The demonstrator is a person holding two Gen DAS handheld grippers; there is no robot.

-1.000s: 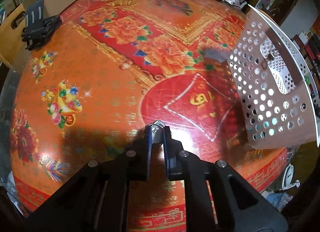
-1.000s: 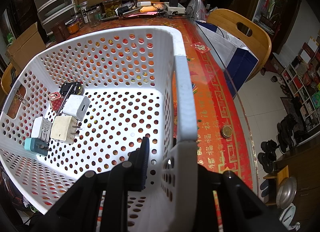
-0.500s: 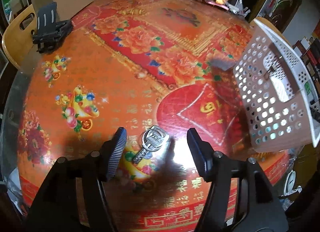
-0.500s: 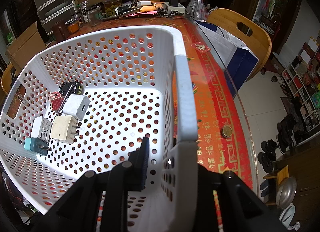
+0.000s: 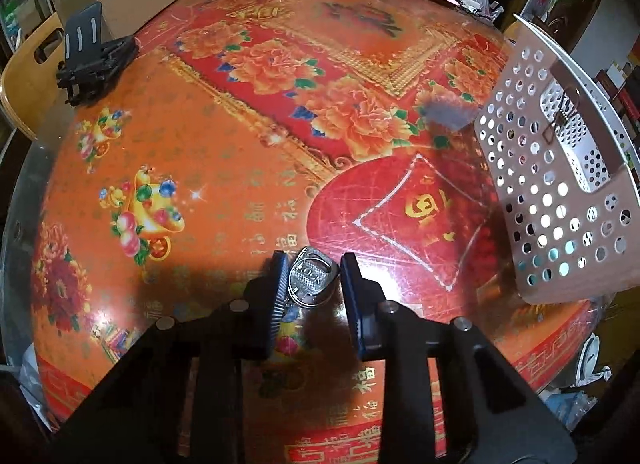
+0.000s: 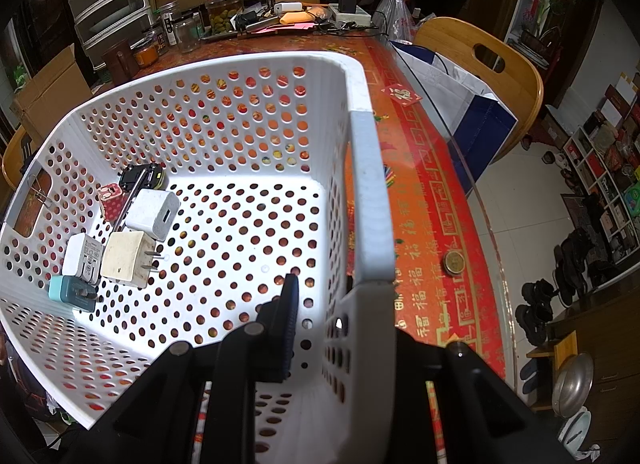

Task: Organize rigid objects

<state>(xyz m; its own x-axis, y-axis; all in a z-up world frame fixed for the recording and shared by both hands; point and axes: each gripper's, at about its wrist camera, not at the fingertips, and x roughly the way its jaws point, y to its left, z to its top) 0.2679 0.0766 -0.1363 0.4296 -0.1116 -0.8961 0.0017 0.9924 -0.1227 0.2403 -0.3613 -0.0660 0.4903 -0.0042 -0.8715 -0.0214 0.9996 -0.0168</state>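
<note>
Left tool (image 5: 313, 289) tipped down over the counter (image 5: 224, 168), jaws just been narrowing around a silver key (image 5: 310, 282); the key lies flat on the counter between them, left pad touching its edge, right pad just clear, so no pinch yet. White basket (image 5: 560, 224) stands to the right. Right tool (image 6: 324, 304) pressed together on the basket (image 6: 370, 192) wall, one finger inside; chargers (image 6: 124, 252) sit along the basket's left side, a coin (image 6: 454, 263) on the counter outside
</note>
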